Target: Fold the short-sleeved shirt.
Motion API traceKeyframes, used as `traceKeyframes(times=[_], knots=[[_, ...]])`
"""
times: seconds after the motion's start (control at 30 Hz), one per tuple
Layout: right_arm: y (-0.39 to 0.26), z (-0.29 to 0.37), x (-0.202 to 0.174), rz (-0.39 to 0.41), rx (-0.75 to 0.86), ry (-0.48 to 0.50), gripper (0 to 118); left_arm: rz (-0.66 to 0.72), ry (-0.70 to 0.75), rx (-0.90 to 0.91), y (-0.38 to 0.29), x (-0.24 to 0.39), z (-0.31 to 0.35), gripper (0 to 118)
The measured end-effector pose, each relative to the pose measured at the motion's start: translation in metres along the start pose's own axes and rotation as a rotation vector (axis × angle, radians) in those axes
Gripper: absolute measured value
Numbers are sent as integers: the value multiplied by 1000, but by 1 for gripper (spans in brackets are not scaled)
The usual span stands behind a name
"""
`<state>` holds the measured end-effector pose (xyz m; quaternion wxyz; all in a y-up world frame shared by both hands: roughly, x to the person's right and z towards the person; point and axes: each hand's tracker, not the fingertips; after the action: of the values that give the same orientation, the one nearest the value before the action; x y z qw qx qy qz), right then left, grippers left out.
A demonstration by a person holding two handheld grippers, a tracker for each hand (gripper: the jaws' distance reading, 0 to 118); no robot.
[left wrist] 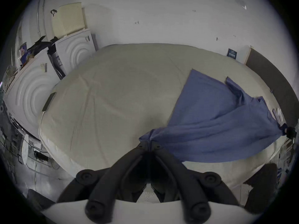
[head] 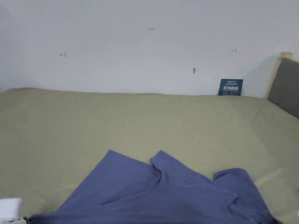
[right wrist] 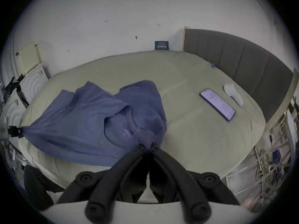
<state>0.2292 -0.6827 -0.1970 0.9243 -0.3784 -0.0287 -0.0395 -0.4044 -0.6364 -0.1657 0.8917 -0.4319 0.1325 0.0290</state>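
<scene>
The blue shirt (right wrist: 90,117) lies spread on the bed (head: 146,122), near the front edge, partly lifted and stretched between the two tools. The left tool (left wrist: 149,142) is closed on one bunched edge, and the right tool (right wrist: 148,147) is closed on cloth beside the collar. I judge that no fold is made yet; the sleeves and body remain.

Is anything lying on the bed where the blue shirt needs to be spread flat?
Nothing visible. The olive bedsheet beyond the blue short-sleeved shirt is bare; the purple-screened phone lies apart, nearer the grey headboard.
</scene>
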Motion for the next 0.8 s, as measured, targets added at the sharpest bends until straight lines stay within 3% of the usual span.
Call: traceKeyframes(times=[0.07,0.1,0.13,0.17,0.2,0.23,0.33,0.47,0.5,0.53,0.57,0.6,0.67,0.8], knots=[[-12,-11,3,-9,-18,-9,8,-8,-22,-22,-5,-1,-9,3],[7,11,-17,-8,-23,-6,36,-7,-33,-25,-6,-2,-12,8],[9,14,-21,0,-29,-8,76,-17,-48,-31,-7,1,-11,23],[8,15,-22,11,-31,-27,112,-26,-66,-28,-8,0,-12,55],[8,14,-21,17,-39,-32,113,-21,-51,-22,-9,0,-12,100],[8,7,-20,5,-40,-43,111,-12,-27,-13,-8,-1,-12,108],[28,32,-20,-20,-8,-23,110,-47,6,25,-7,0,1,107],[19,47,-80,39,51,-16,108,33,-47,81,-9,1,28,103],[11,43,-72,52,89,-13,91,48,-66,96,-9,0,35,92],[9,50,-82,71,120,-15,60,51,-70,114,-14,0,39,67],[7,55,-93,89,148,-18,14,44,-63,136,-17,1,43,16],[1,58,-103,103,170,-24,0,41,-22,163,-21,1,45,0],[-4,74,-125,131,173,51,0,13,-32,156,-24,-4,46,0],[-11,80,-149,162,180,84,0,1,-36,109,-30,-15,30,0]])
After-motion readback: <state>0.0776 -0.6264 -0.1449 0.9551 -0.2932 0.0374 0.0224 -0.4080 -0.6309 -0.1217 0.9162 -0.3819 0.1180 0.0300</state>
